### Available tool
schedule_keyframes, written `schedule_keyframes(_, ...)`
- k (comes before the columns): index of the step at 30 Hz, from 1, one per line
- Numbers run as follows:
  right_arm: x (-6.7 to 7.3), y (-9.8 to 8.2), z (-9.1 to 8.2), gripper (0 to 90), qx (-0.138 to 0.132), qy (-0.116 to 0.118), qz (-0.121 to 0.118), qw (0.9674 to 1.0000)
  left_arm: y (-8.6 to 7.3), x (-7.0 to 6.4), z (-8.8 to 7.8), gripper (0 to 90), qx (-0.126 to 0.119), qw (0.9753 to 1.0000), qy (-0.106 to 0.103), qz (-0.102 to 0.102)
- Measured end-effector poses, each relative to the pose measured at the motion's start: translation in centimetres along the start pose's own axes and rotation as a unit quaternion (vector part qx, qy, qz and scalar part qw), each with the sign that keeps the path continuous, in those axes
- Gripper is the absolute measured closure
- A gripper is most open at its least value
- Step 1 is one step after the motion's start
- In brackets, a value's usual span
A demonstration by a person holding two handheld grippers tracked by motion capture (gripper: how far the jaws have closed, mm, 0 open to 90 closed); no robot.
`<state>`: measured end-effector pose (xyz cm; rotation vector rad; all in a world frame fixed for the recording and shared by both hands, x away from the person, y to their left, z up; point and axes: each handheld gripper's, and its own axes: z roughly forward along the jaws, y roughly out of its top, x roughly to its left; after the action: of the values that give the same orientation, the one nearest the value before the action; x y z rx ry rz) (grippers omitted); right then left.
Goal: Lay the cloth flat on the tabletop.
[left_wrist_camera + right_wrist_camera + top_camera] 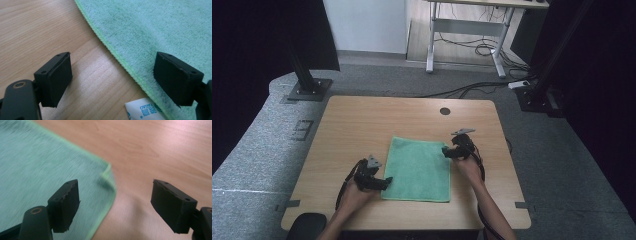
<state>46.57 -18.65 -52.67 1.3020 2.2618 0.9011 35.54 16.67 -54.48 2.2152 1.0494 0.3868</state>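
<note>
Holding both sets of jaws wide apart, we see the green towel [419, 169] flat on the table [352, 125]. Our left gripper [382, 182] straddles its near-left edge; our right gripper [447, 151] straddles its far-right corner.

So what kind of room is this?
Probably a lab or office workroom: a wooden table with a green cloth, a desk behind with cables on the floor, and black stands.

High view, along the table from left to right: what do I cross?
Left gripper → green towel → right gripper, all on the wooden table.
</note>
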Motion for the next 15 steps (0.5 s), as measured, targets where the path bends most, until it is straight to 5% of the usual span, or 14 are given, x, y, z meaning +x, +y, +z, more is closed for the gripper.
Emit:
schedule_keyframes(11,-2.3,0.8,2.6,25.0,0.009,-0.045,0.030,0.9985,-0.2,0.1,0.0,15.3,-0.007,1.0000,-0.002,0.001)
schedule_keyframes(15,-2.8,0.4,2.8,24.4,0.000,-0.039,0.042,0.9983,-0.2,0.1,0.0,15.2,-0.008,1.0000,-0.003,0.000)
